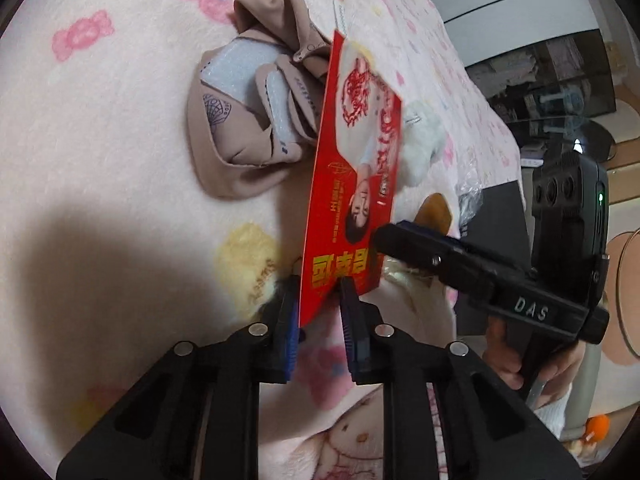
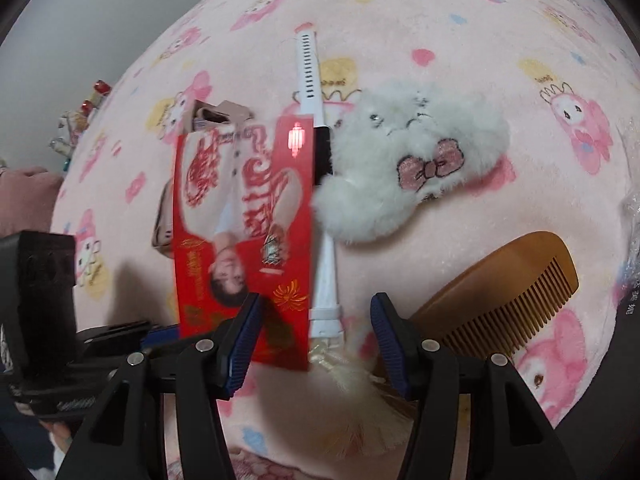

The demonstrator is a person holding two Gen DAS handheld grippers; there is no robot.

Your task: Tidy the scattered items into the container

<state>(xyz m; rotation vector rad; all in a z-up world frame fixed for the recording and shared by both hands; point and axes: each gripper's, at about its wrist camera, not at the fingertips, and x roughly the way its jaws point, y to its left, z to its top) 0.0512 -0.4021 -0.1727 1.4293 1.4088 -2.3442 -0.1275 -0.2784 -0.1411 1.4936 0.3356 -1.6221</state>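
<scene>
Left gripper nearest, at the bottom of its own view: fingers close together, near corner of the red card between them. Card stands on edge above the blanket. Cannot tell whether the pads pinch it or only flank it. Right gripper comes in from the right, tip at the card's face; its body reads "DAS". Gold characters on the card are upside down, not legible. Beige garment lies left of the card, white plush right. Dark box at right, probably the container.

Right wrist view: fingers stand well apart, left one in front of the card, nothing clamped. Comb near right, watch strap far centre, both on the blanket.

Judgement: card pickup or handover in progress, everything else unsorted. Next move needs one firm pinch on the card, then a carry right to the box.
</scene>
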